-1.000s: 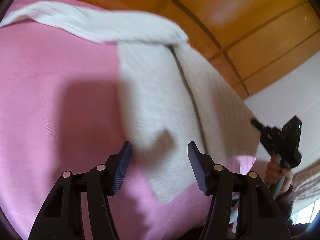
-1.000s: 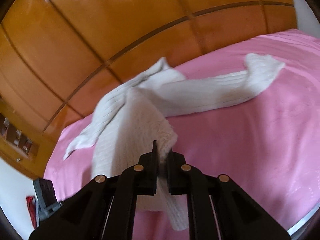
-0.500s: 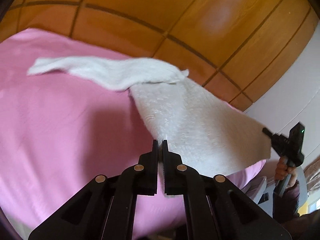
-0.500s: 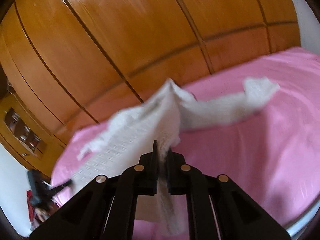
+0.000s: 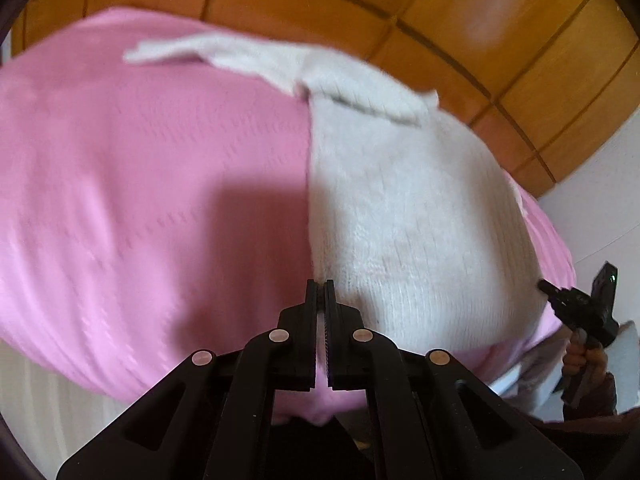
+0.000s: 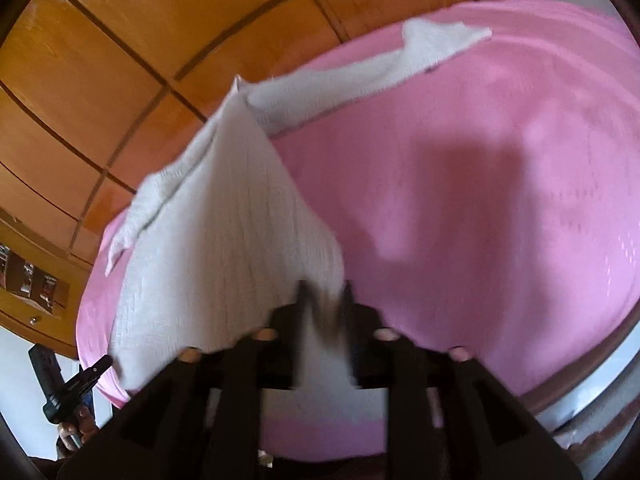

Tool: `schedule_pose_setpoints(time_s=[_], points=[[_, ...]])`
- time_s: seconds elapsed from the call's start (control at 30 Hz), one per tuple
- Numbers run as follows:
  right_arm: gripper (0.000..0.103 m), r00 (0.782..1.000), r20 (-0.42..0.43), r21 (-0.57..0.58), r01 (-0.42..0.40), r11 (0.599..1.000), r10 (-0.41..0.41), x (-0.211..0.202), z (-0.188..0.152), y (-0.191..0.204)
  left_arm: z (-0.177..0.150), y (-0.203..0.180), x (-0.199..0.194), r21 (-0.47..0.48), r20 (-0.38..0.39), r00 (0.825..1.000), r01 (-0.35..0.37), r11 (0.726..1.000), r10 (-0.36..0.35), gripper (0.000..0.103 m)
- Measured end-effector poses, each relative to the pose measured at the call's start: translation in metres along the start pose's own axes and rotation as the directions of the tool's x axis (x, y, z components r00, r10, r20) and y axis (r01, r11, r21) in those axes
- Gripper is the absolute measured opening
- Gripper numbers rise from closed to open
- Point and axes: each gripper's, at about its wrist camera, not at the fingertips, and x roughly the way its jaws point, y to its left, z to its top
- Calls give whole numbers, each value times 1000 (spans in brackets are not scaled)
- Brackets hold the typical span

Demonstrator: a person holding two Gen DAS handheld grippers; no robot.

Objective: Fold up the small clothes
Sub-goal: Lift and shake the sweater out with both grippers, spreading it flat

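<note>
A small white knit sweater (image 5: 408, 216) lies spread on the pink bed cover (image 5: 140, 184), one sleeve (image 5: 224, 54) stretched to the far left. My left gripper (image 5: 320, 286) is shut on the sweater's near left hem corner. In the right wrist view the sweater (image 6: 224, 232) reaches up to my right gripper (image 6: 324, 292), whose jaws stand apart with the hem corner still between them; this view is blurred. The far sleeve (image 6: 436, 42) lies toward the top right there. Each gripper shows at the edge of the other's view.
Orange wooden wardrobe panels (image 5: 500, 40) stand behind the bed. A white wall (image 5: 600, 200) is at the right. A wooden cabinet with small items (image 6: 28, 280) sits left of the bed. The bed's near edge (image 6: 580, 392) curves along the lower right.
The left gripper shut on the hem, lifted it, then brought it back down to the bed. The right gripper held its corner shut and its jaws have now parted.
</note>
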Motion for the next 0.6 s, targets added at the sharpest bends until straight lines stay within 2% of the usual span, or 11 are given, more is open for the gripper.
schedule_pose_setpoints(time_s=[0.13,0.2,0.27,0.37,0.4,0.43,0.47,0.5,0.53,0.57,0.6], points=[[49,996,-67,24,-58,998,60,20,-3,-4,7,9,-16,-24,54,999,8,1000,-7,1],[49,995,-94,20,-43,999,45,31,-11,-3,6,6,-13,-12,41,999,5,1000,-5,1],[49,995,-80,7,-58,998,59,29,-15,-1,3,2,-5,2,18,1000,8,1000,-8,1],[45,989,-109,-20,-98,995,95,26,-19,4,0,0,11,-30,-14,997,71,997,-72,1],[44,988,-118,-40,-103,994,97,26,-21,7,0,1,15,-42,-15,995,98,994,-98,6],[35,986,-132,-63,-116,991,107,26,-24,12,2,0,19,-48,-18,993,118,992,-119,25],[25,985,-137,-78,-118,990,107,27,-24,16,3,0,22,-66,-18,990,138,988,-140,37],[22,985,-140,-93,-117,989,104,28,-25,20,3,0,25,-83,-11,989,148,985,-150,58],[16,984,-143,-109,-126,986,110,29,-26,25,4,0,31,-94,-5,987,159,983,-161,60],[13,982,-148,-122,-134,983,115,31,-27,31,4,-2,36,-89,-14,988,150,985,-152,58],[11,983,-150,-148,-131,980,108,32,-27,39,4,-3,44,-82,-31,990,132,988,-135,33]])
